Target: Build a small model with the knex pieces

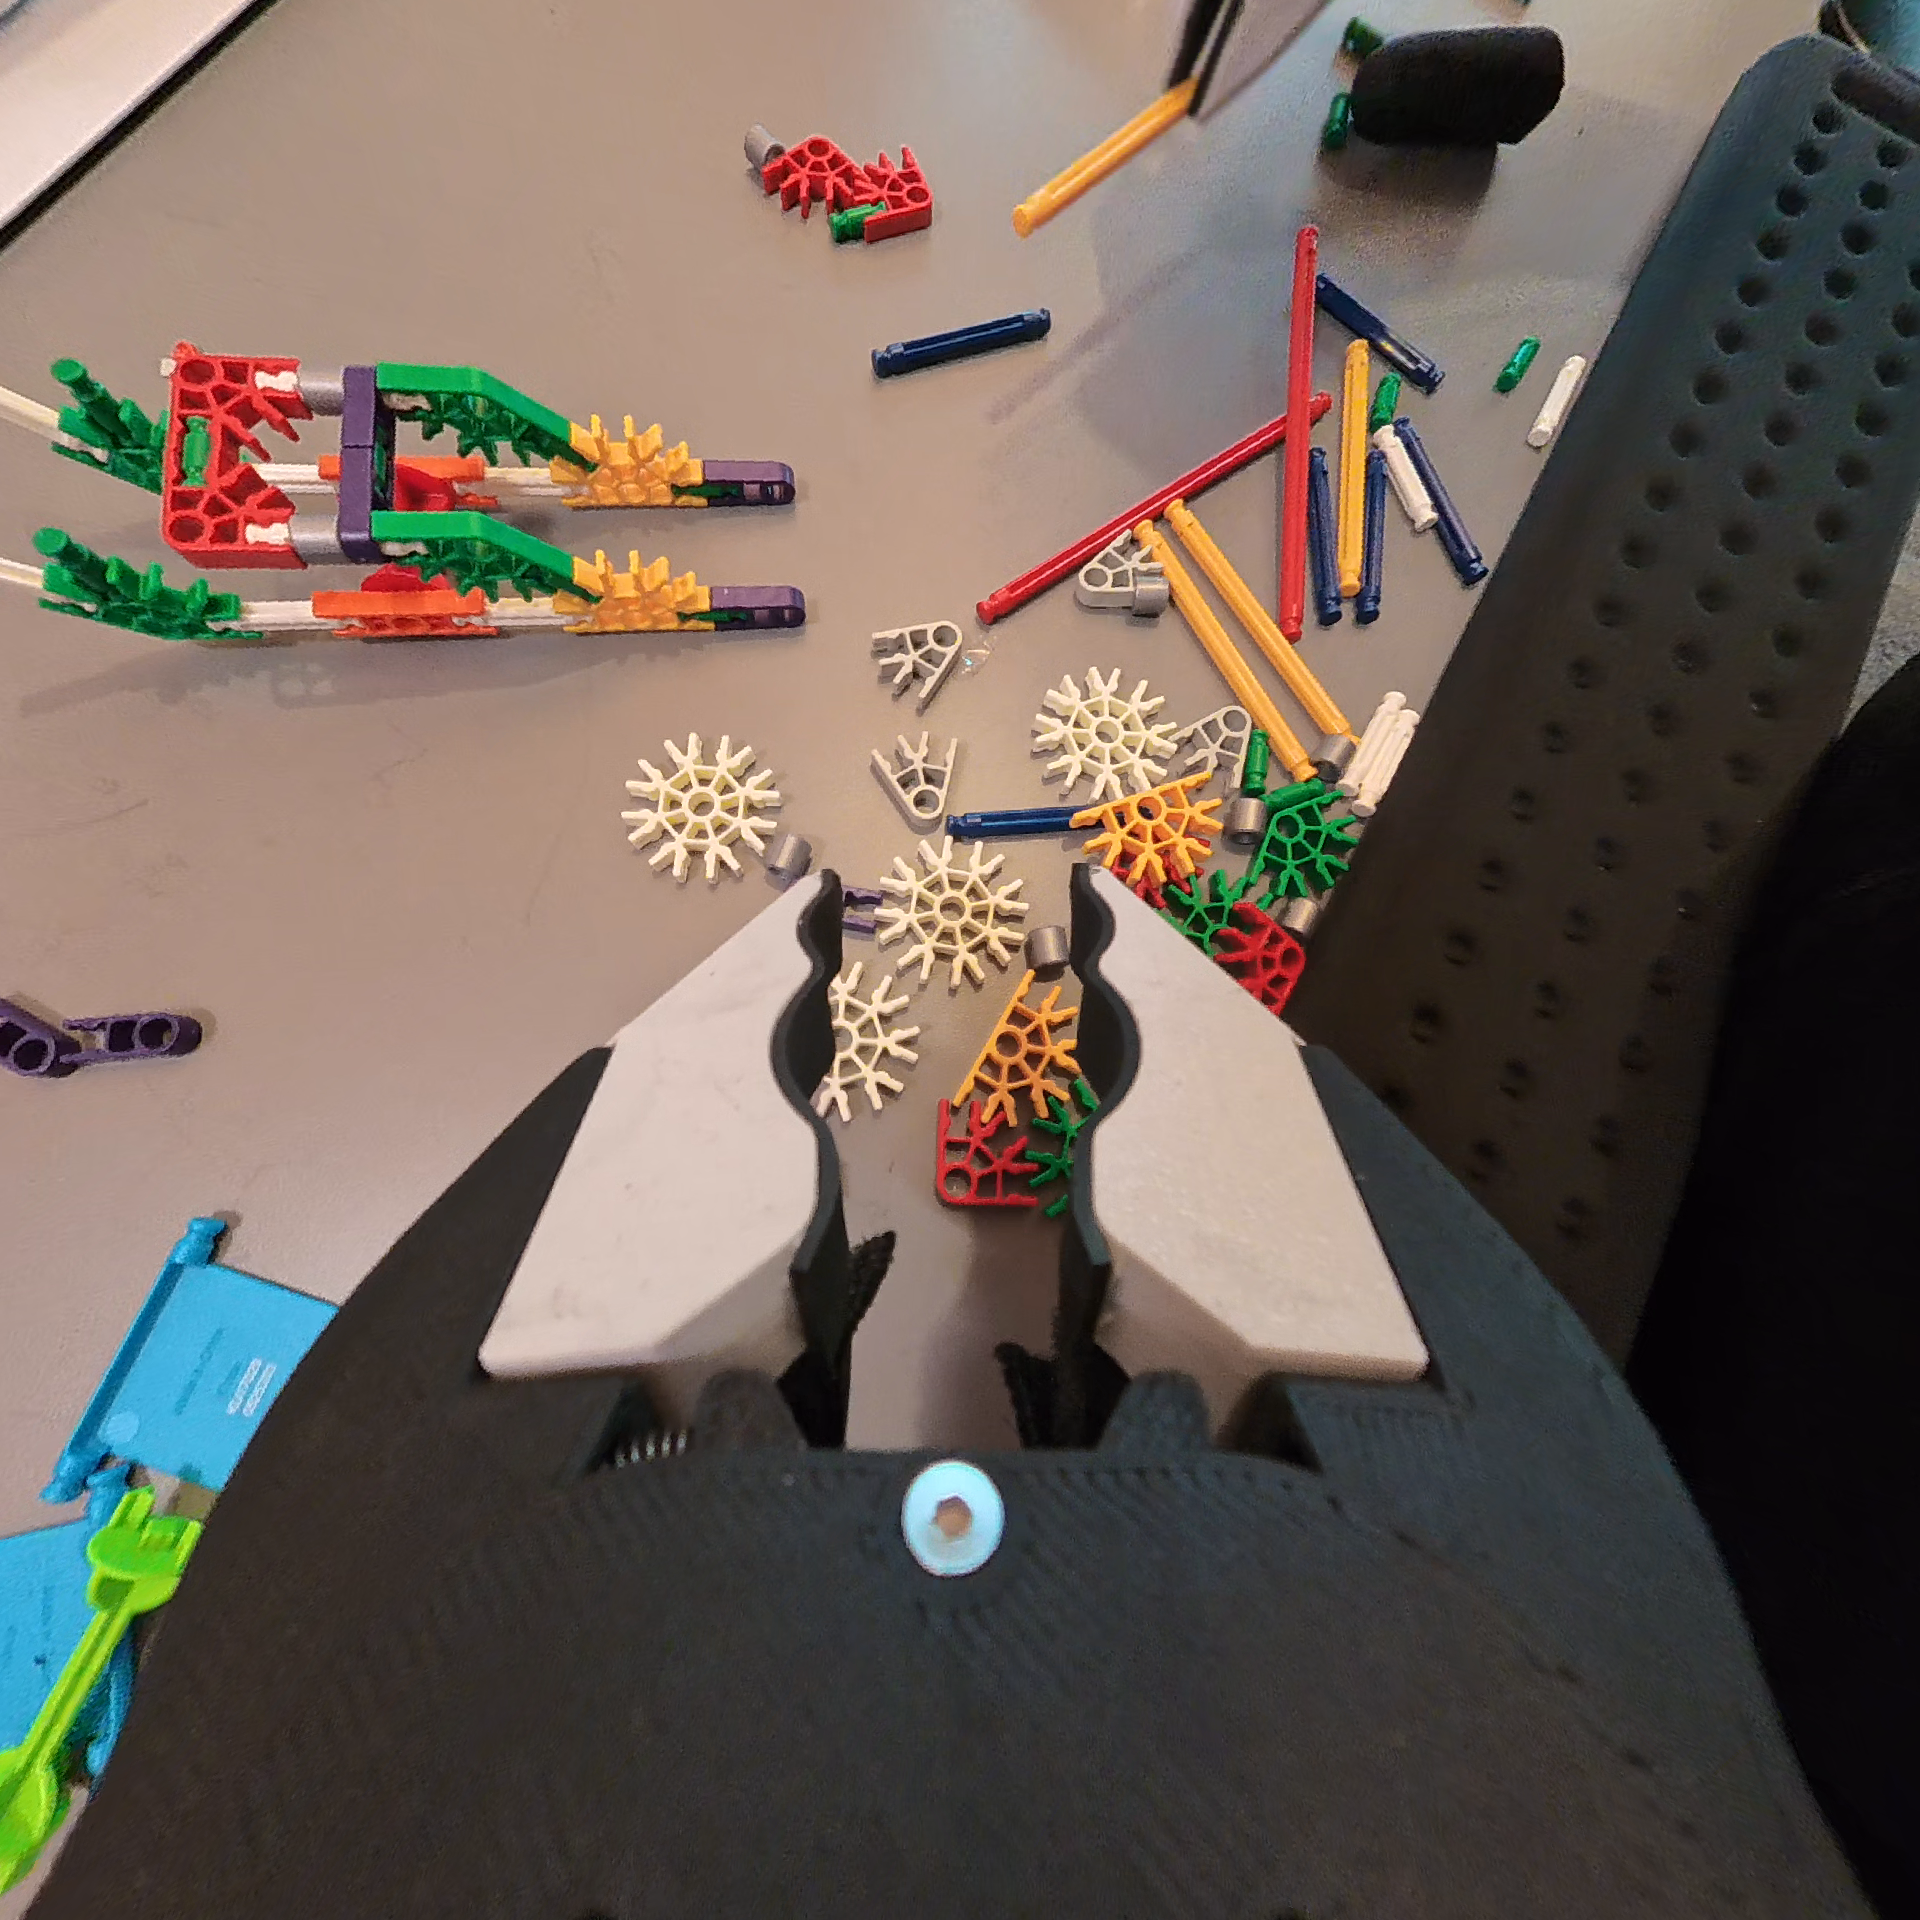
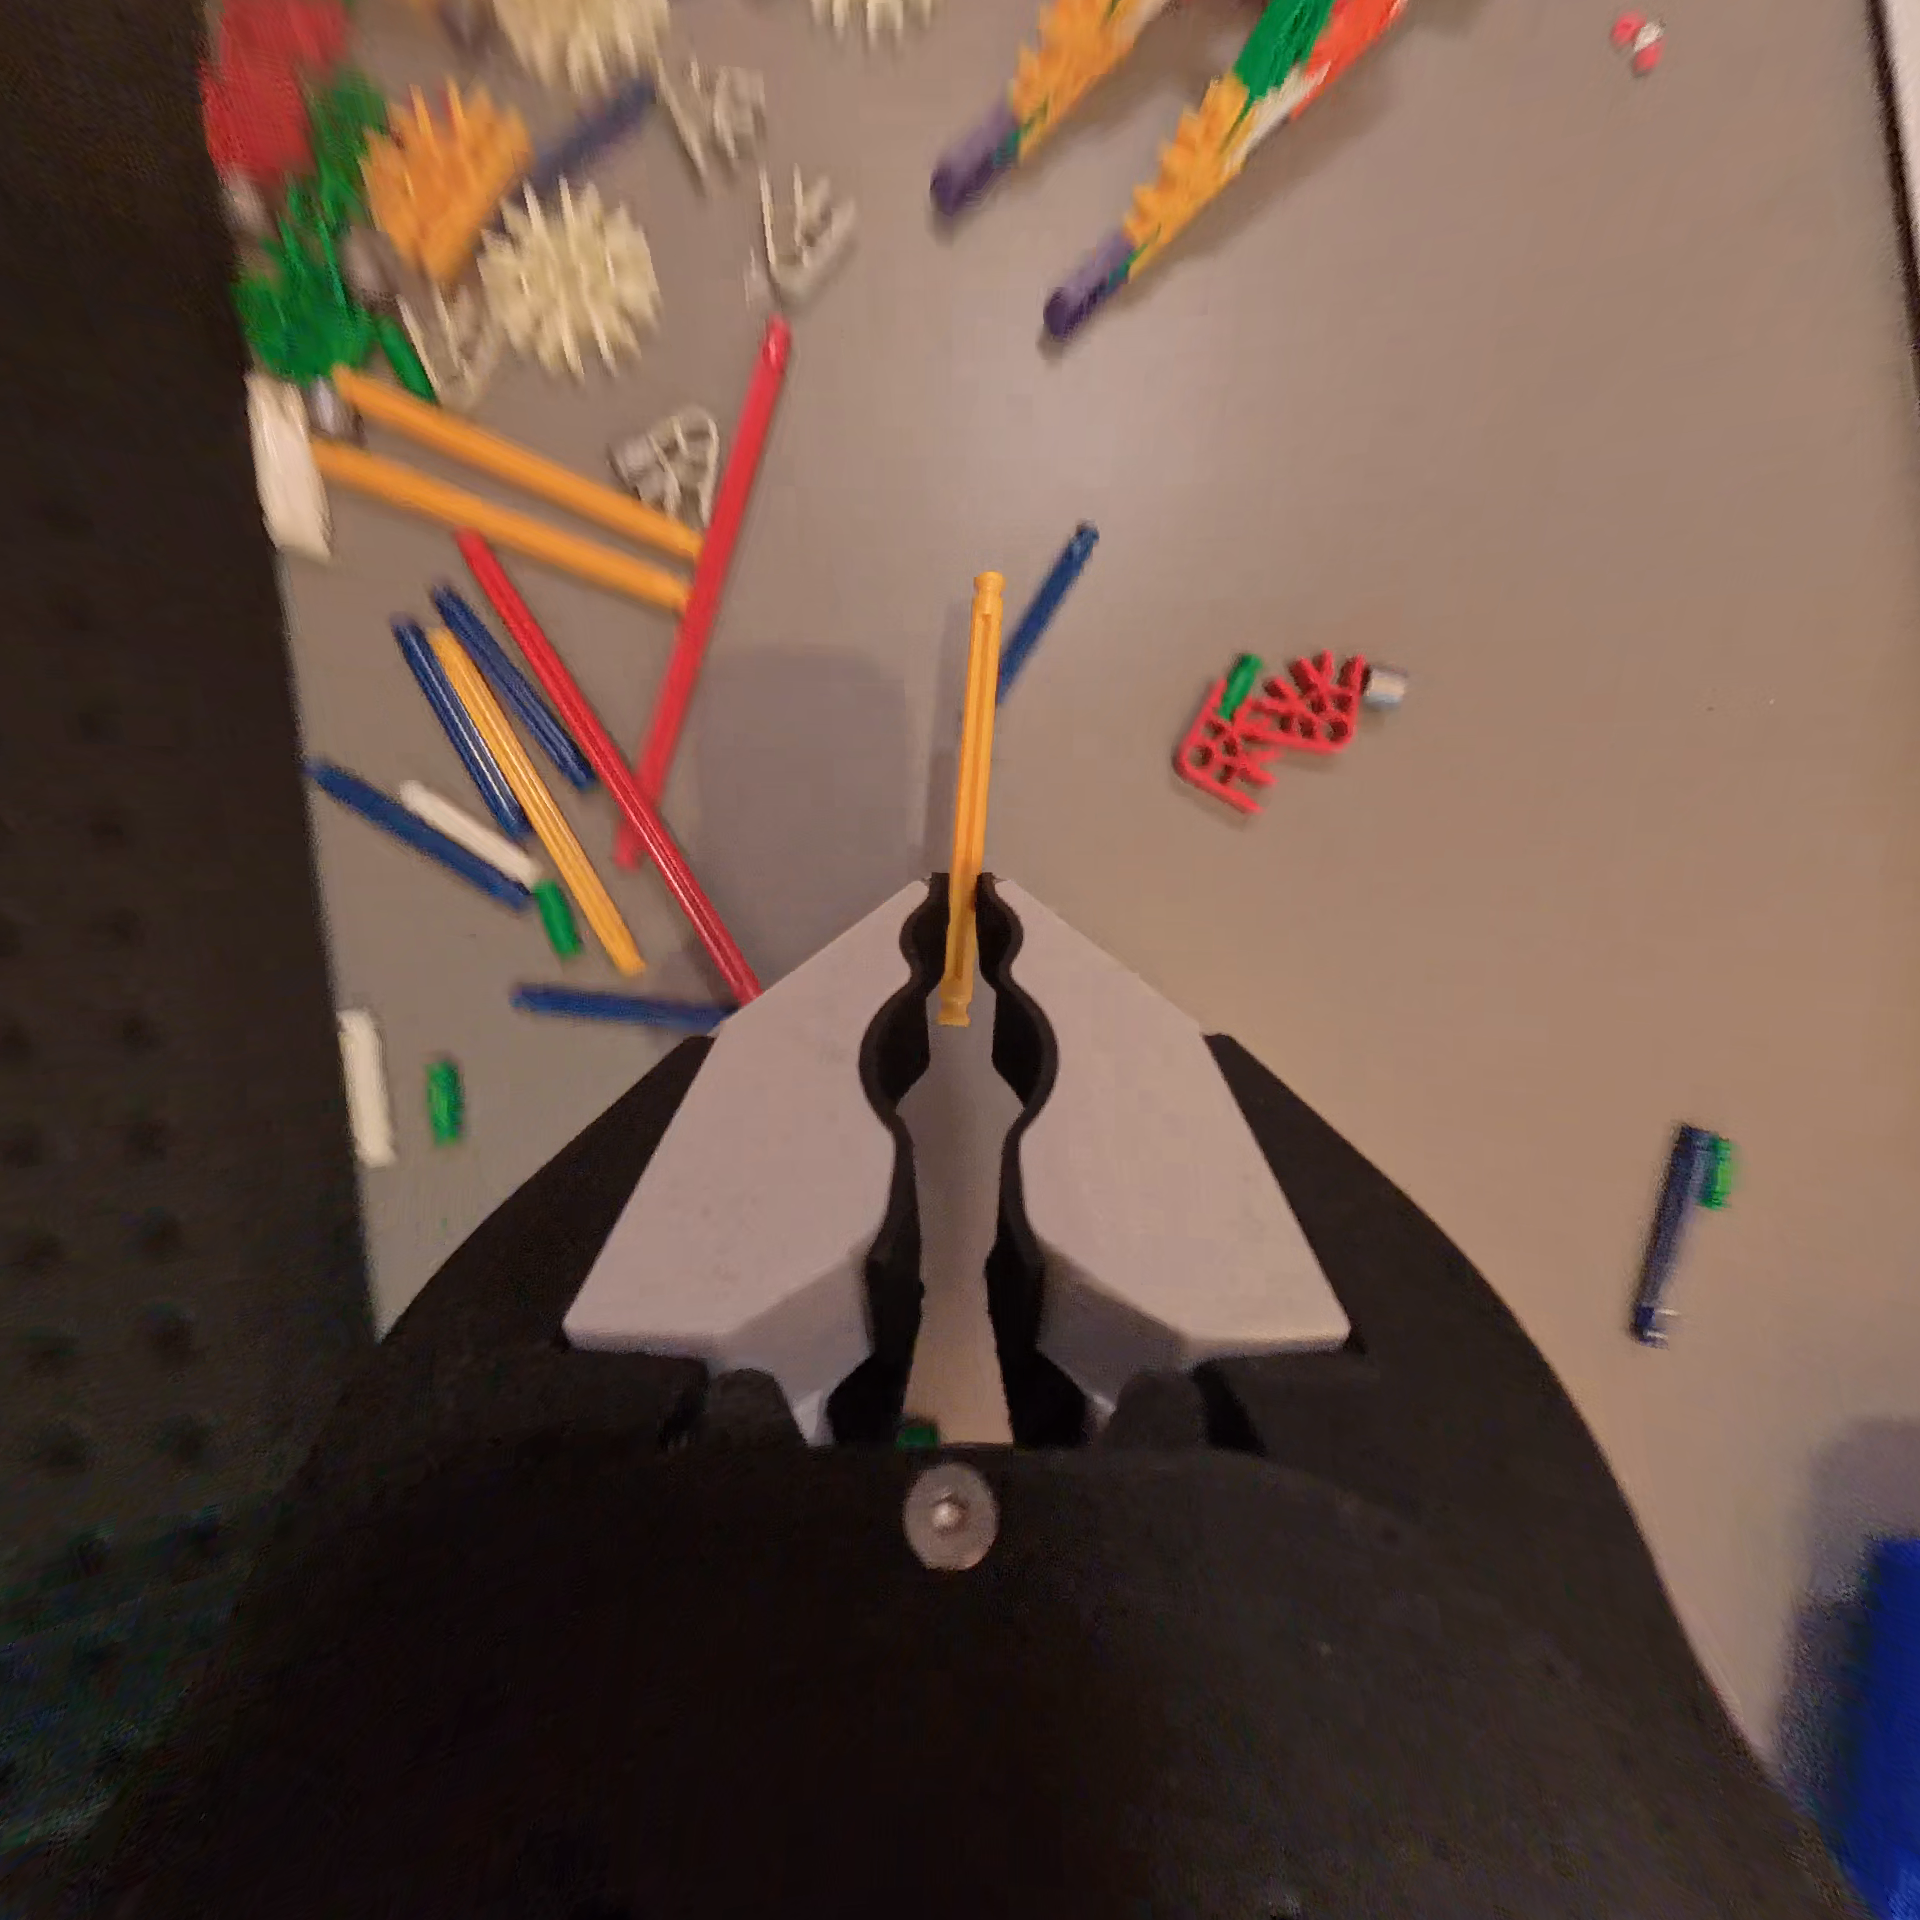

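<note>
My left gripper (image 1: pixel 954 883) is open and empty, low over loose construction-toy pieces on a grey table (image 1: pixel 468 883). A white snowflake connector (image 1: pixel 951 911) lies between its fingertips, with another white one (image 1: pixel 864 1039) and an orange fan connector (image 1: pixel 1023 1044) under the jaws. My right gripper (image 2: pixel 963 883) is shut on a yellow rod (image 2: pixel 977 748), which sticks out forward above the table. The right gripper with that rod (image 1: pixel 1101 156) also shows at the top of the left wrist view. A built model (image 1: pixel 416 499) of red, green, orange and purple parts lies at the left.
Loose red, yellow, blue and white rods (image 1: pixel 1340 488) lie at the right by a black perforated pad (image 1: pixel 1662 675). A red connector cluster (image 1: pixel 847 182) lies at the back. Purple links (image 1: pixel 94 1039) and a blue and lime part (image 1: pixel 156 1455) are at the left.
</note>
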{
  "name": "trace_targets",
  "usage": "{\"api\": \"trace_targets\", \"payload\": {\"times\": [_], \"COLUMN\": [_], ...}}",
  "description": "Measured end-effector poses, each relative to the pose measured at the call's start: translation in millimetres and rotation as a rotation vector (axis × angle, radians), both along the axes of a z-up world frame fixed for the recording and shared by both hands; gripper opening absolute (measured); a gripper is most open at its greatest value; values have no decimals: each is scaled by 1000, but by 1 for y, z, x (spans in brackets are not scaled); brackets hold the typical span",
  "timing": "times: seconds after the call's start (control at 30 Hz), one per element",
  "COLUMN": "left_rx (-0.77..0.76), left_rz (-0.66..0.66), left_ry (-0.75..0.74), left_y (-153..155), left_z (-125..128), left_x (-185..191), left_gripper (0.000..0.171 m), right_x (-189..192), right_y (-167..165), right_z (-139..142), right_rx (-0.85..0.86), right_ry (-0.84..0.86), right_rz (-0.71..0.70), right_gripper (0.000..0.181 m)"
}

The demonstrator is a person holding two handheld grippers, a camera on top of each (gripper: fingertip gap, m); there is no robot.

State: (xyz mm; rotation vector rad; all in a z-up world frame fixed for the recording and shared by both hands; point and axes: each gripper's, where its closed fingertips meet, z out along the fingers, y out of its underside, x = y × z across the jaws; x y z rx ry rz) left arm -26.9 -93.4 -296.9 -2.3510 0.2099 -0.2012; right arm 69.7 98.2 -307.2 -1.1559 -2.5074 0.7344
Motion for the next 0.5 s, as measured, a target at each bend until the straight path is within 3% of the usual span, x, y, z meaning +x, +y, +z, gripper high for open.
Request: {"api": "trace_targets", "payload": {"times": [0.17, 0.33, 0.5], "left_rx": [-12, -23, -30], "left_rz": [0, 4, 12], "left_ry": [5, 3, 6], "left_y": [1, 2, 4], "left_z": [-3, -5, -6], "left_x": [1, 2, 3], "left_gripper": [42, 43, 45], "right_x": [3, 9, 3], "right_y": [24, 17, 14], "right_z": [-13, -36, -33], "right_rx": [28, 9, -43], "right_ry": [-79, -173, -190], "right_rz": [170, 292, 245], "right_gripper": [2, 2, 19]}}
